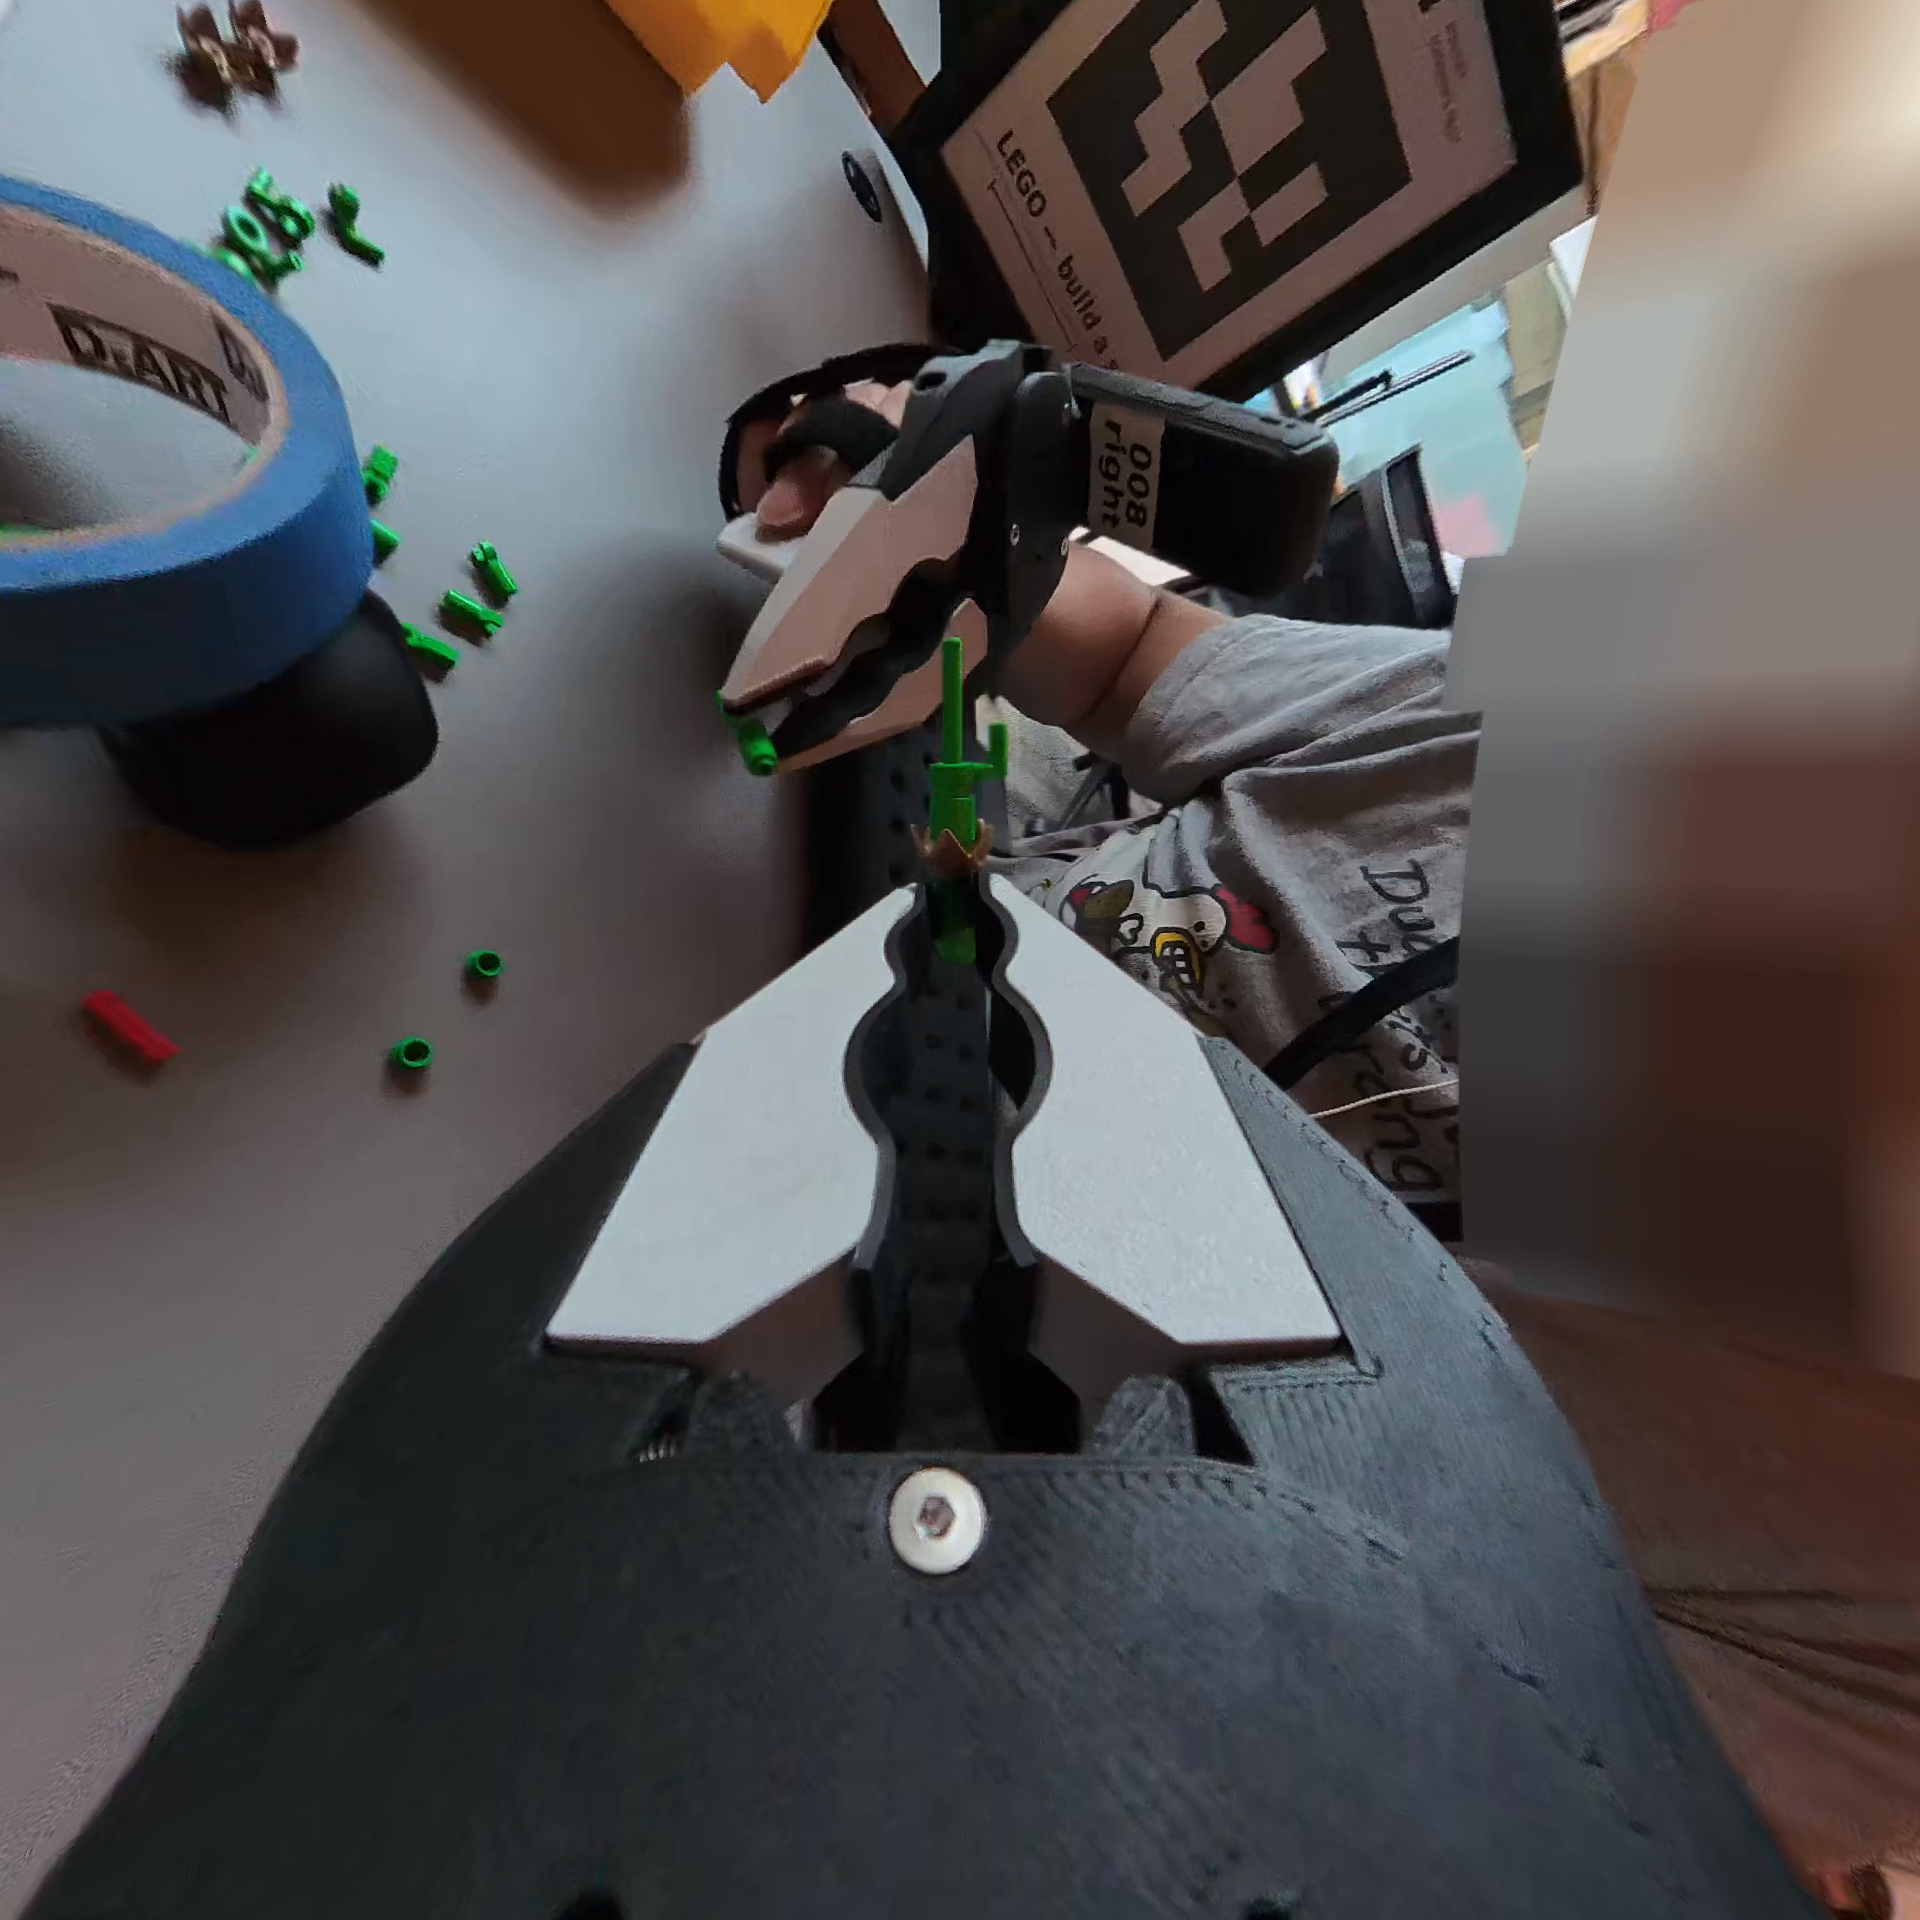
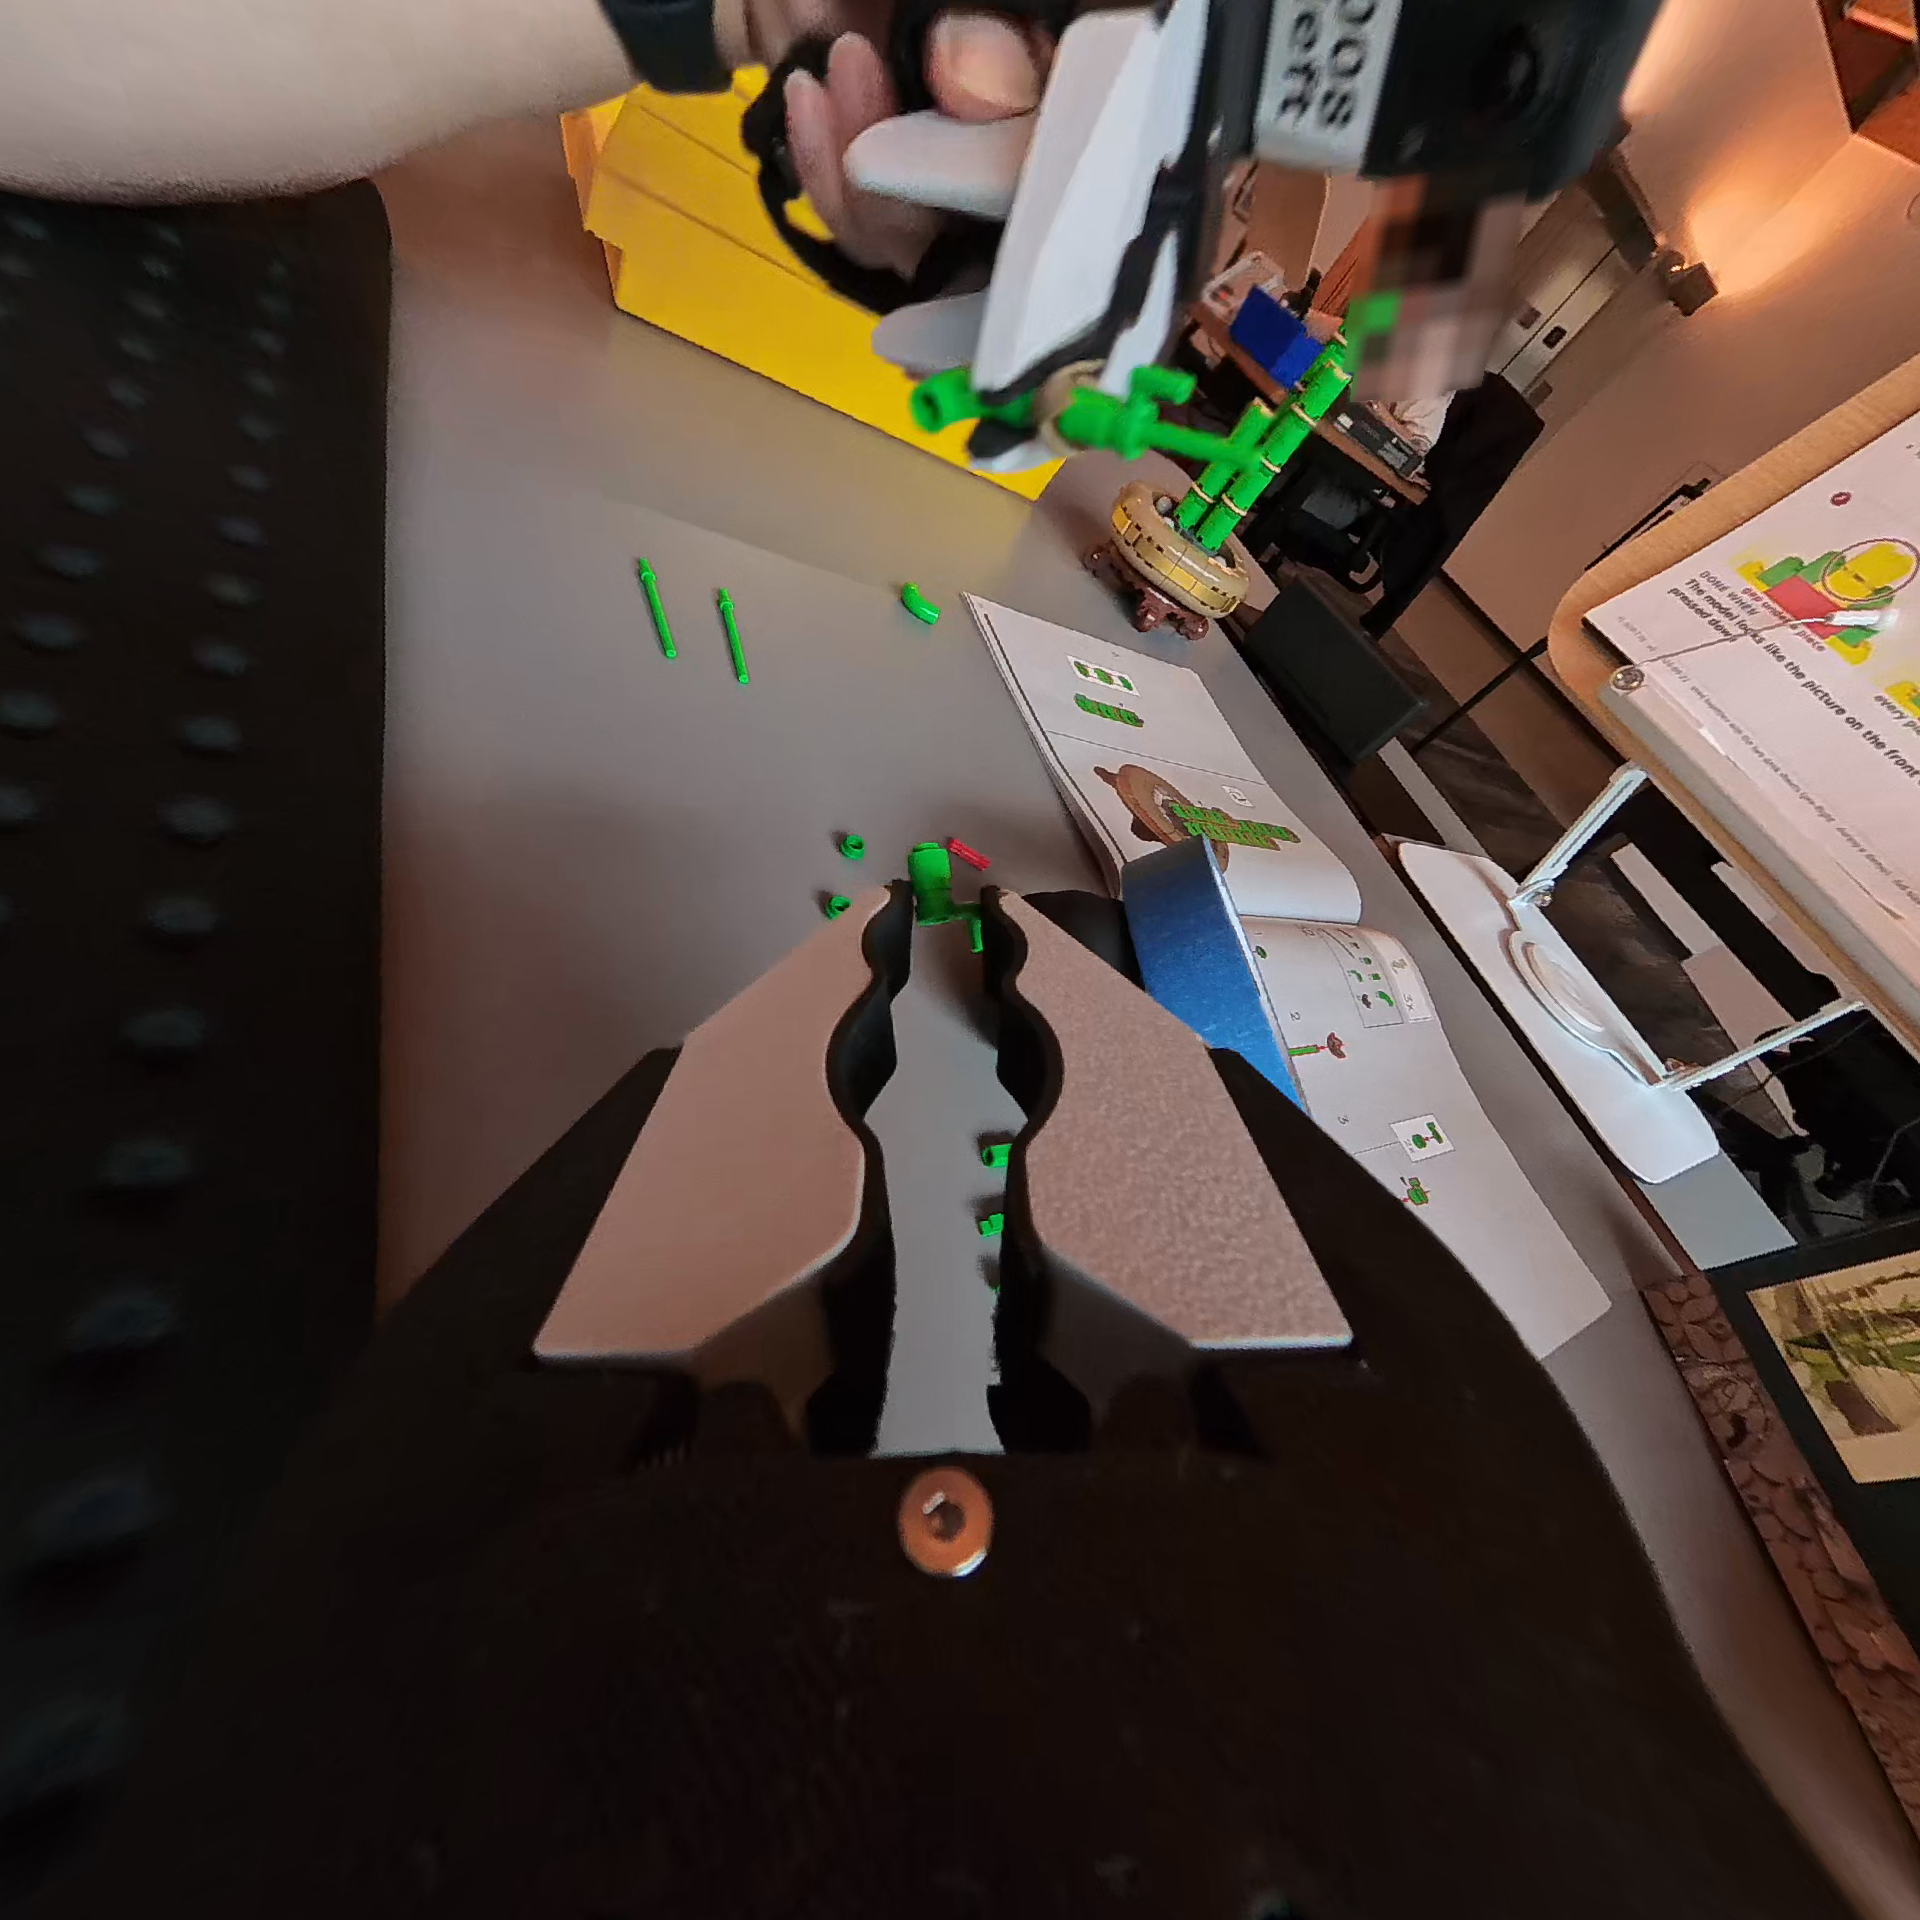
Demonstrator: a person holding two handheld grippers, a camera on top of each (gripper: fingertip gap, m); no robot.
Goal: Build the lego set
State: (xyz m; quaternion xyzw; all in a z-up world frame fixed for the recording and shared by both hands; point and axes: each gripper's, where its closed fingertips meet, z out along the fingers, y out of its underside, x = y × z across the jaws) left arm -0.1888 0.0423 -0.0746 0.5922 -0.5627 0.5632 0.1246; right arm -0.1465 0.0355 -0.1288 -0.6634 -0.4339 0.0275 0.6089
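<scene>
My left gripper [image 1: 951, 896] is shut on a thin green stem assembly [image 1: 953, 769] with a tan ring [image 1: 948, 844], and the stem points away from the camera. In the right wrist view the left gripper [image 2: 1023, 416] holds that stem [image 2: 1117, 421] in the air above the table. My right gripper [image 2: 940, 902] is shut on a small green piece [image 2: 932, 883]. In the left wrist view the right gripper [image 1: 764, 732] is just left of the stem, apart from it. A partly built bamboo model in a tan pot [image 2: 1179, 556] stands at the far side of the table.
A blue tape roll [image 1: 177, 582] lies on an open instruction booklet [image 2: 1143, 769]. Loose green pieces [image 1: 473, 608], two green rods [image 2: 657, 608], a red piece [image 1: 130, 1029] and brown pieces [image 1: 234, 52] lie on the grey table. A yellow box [image 2: 727, 260] is at the back, and a black studded mat [image 2: 156, 727] is at the left. The gap from one gripper's tips to the other's is roughly 8 centimetres.
</scene>
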